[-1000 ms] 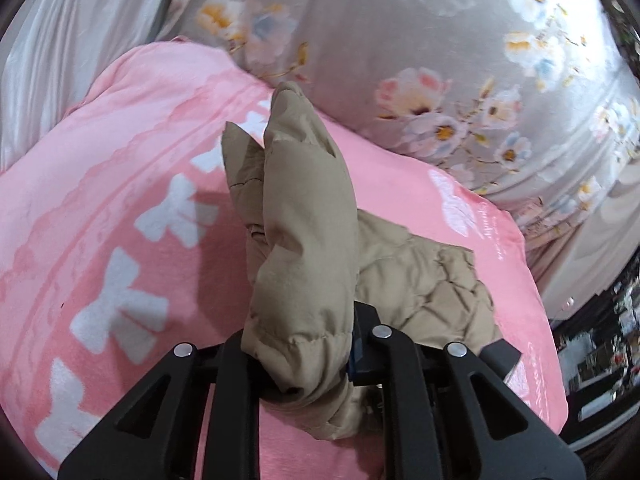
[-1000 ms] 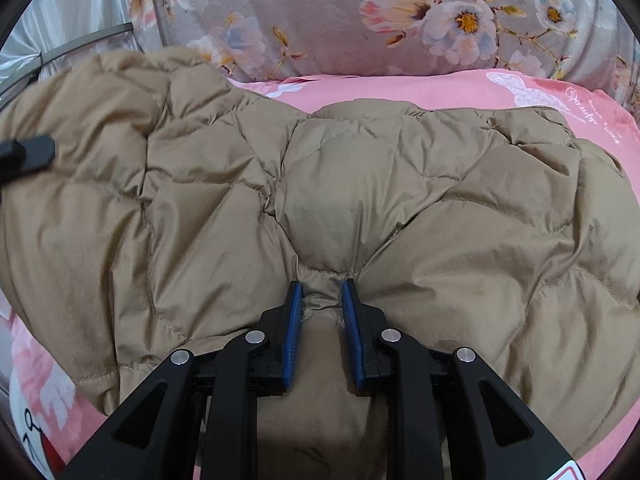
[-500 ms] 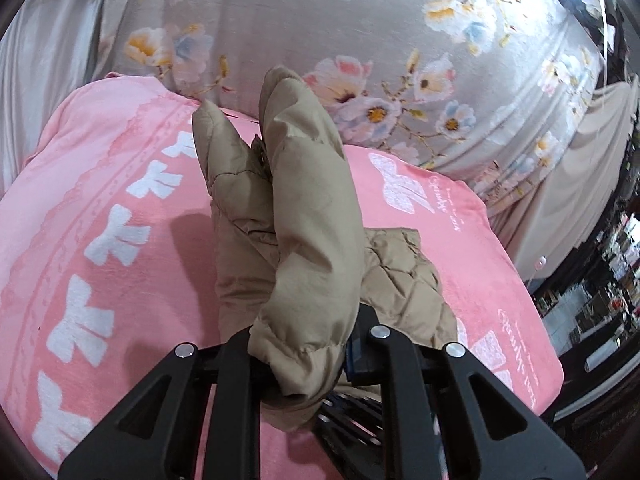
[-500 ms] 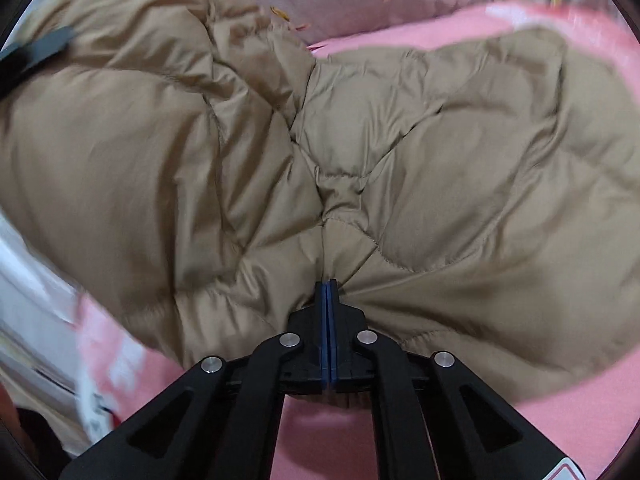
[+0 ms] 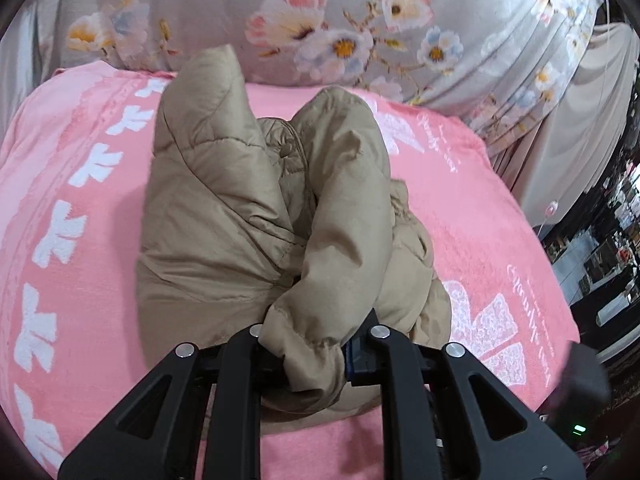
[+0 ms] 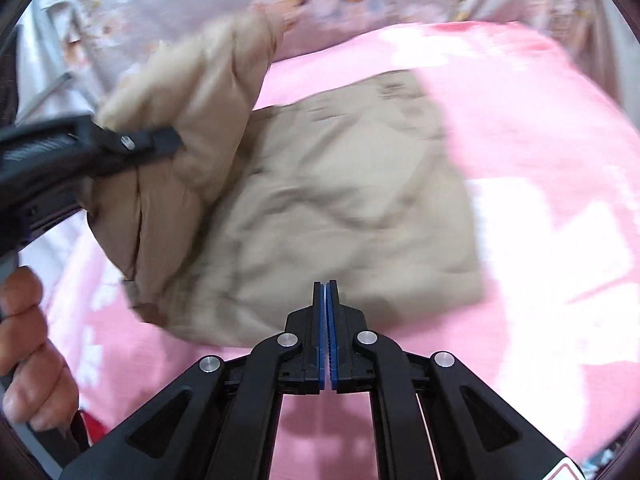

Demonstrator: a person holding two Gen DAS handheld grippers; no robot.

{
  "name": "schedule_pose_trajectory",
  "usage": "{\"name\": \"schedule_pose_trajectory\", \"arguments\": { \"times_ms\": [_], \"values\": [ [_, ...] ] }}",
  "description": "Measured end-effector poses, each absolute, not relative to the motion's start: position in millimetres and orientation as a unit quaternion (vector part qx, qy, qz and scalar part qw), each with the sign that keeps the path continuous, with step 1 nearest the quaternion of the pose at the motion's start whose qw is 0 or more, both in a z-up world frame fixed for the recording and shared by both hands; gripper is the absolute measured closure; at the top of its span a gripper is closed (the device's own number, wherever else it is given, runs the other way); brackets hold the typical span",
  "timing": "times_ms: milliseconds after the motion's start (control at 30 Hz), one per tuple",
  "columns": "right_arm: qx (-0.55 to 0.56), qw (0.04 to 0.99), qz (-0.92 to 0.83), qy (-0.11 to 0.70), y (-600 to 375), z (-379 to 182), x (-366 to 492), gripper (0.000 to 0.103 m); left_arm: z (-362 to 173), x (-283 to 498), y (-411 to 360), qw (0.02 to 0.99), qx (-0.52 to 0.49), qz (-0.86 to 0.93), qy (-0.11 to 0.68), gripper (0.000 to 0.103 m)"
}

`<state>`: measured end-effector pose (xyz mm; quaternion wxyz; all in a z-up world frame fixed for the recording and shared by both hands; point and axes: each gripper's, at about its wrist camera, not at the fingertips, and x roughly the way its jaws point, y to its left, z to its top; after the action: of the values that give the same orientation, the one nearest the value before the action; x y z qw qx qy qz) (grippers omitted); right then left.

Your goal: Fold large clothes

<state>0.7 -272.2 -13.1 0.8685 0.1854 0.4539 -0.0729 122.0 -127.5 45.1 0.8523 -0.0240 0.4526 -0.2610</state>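
A cuffed sleeve of the tan quilted jacket (image 5: 248,216) is clamped by the left gripper (image 5: 312,354); the right gripper (image 6: 325,308) is closed, nothing held; the jacket lies bunched.

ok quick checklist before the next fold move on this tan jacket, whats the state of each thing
1. Left tongs clamped on the jacket cuff: ok.
2. Right tongs shut with nothing between them: ok.
3. Tan jacket body lying on the pink blanket: ok.
4. Body smooth and flat: cannot tell, right wrist view is blurred.
5. Sleeve laid flat across the body: not ok, it is bunched and lifted.
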Motion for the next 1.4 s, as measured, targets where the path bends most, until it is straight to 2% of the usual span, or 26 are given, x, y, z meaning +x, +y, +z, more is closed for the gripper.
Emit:
{"name": "schedule_pose_trajectory", "arguments": {
  "times_ms": [233, 633, 700, 733, 800, 867, 933, 967, 1000, 1033, 1067, 1133, 1233, 1333, 1400],
  "values": [
    [0.186, 0.860, -0.130, 0.456, -305, -18, -19, 0.098, 1, 116, -189, 0.847, 0.043, -0.228, 0.479, 0.088],
    [0.191, 0.853, -0.141, 0.465, -321, -30, -36, 0.098, -30, 96, -225, 0.853, 0.120, -0.189, 0.472, 0.086],
    [0.191, 0.853, -0.143, 0.464, -324, -28, -34, 0.098, -31, 93, -228, 0.853, 0.126, -0.183, 0.472, 0.083],
    [0.191, 0.853, -0.144, 0.464, -324, -27, -35, 0.098, -31, 93, -228, 0.853, 0.127, -0.181, 0.474, 0.080],
    [0.191, 0.854, -0.146, 0.462, -326, -24, -38, 0.098, -23, 90, -226, 0.850, 0.113, -0.191, 0.478, 0.067],
    [0.190, 0.856, -0.149, 0.457, -328, -19, -43, 0.095, -10, 87, -218, 0.846, 0.082, -0.212, 0.483, 0.051],
    [0.188, 0.860, -0.149, 0.450, -330, -12, -46, 0.095, 10, 83, -207, 0.848, 0.054, -0.230, 0.475, 0.044],
    [0.187, 0.865, -0.145, 0.442, -331, -5, -47, 0.093, 25, 80, -196, 0.851, 0.034, -0.241, 0.465, 0.037],
    [0.187, 0.869, -0.141, 0.435, -331, 1, -48, 0.091, 40, 79, -183, 0.856, 0.015, -0.247, 0.453, 0.032],
    [0.188, 0.876, -0.134, 0.423, -330, 10, -48, 0.079, 49, 79, -174, 0.861, 0.003, -0.246, 0.445, 0.025],
    [0.187, 0.882, -0.127, 0.414, -330, 17, -47, 0.058, 63, 82, -151, 0.871, -0.019, -0.233, 0.432, 0.023],
    [0.182, 0.895, -0.109, 0.392, -323, 32, -40, 0.040, 75, 92, -115, 0.880, -0.059, -0.203, 0.425, 0.023],
    [0.165, 0.912, -0.072, 0.370, -302, 53, -17, 0.038, 82, 107, -61, 0.888, -0.119, -0.156, 0.416, 0.023],
    [0.144, 0.922, -0.036, 0.357, -276, 65, 8, 0.030, 81, 118, -29, 0.899, -0.124, -0.096, 0.409, 0.023],
    [0.117, 0.924, -0.015, 0.363, -252, 66, 31, 0.030, 72, 127, -11, 0.898, -0.132, -0.066, 0.414, 0.023]
  ]
}}
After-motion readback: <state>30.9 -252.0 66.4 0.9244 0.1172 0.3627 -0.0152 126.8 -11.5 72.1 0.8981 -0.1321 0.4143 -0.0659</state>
